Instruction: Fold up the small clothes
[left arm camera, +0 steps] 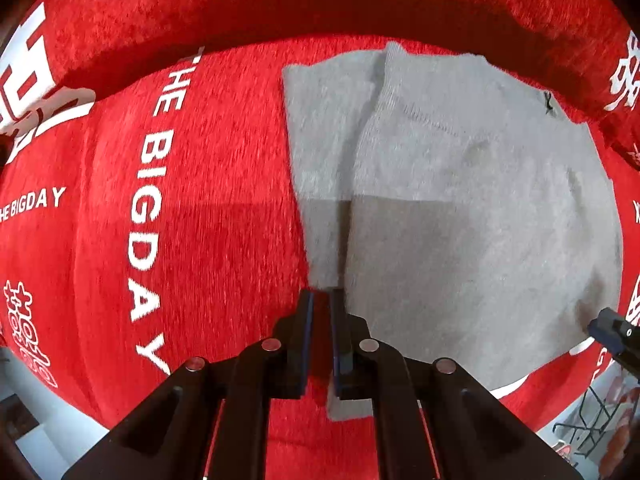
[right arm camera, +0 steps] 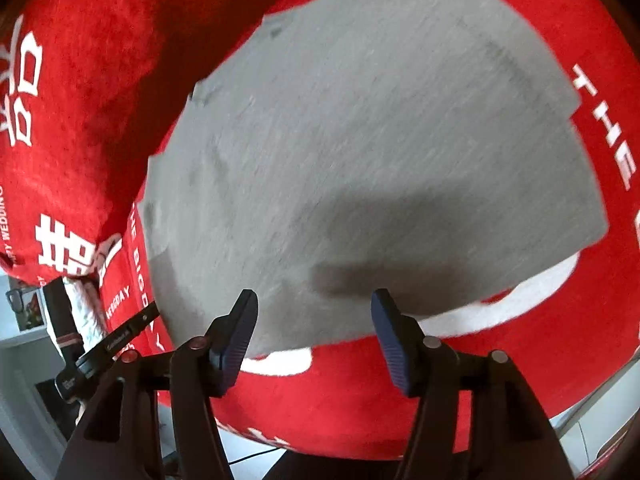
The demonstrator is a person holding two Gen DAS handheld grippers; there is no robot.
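Mid-fold, judging by the doubled layers: left claw (left arm camera: 320, 300) nearly shut, pointing straight down, apparently pinching the near edge of the grey garment (left arm camera: 460, 200). Right claw (right arm camera: 314, 300) spread wide, empty, tilted steeply down above the garment's near hem. Beyond, cloth flat on red blanket (left arm camera: 160, 240). Next, probably: regrasp and smooth.

You're working over a red plush cover (left arm camera: 224, 208) printed with white lettering, its raised back edge (left arm camera: 280, 12) in shadow. Below it you see pale floor (right arm camera: 24, 436) and a black wire rack (left arm camera: 592, 420).
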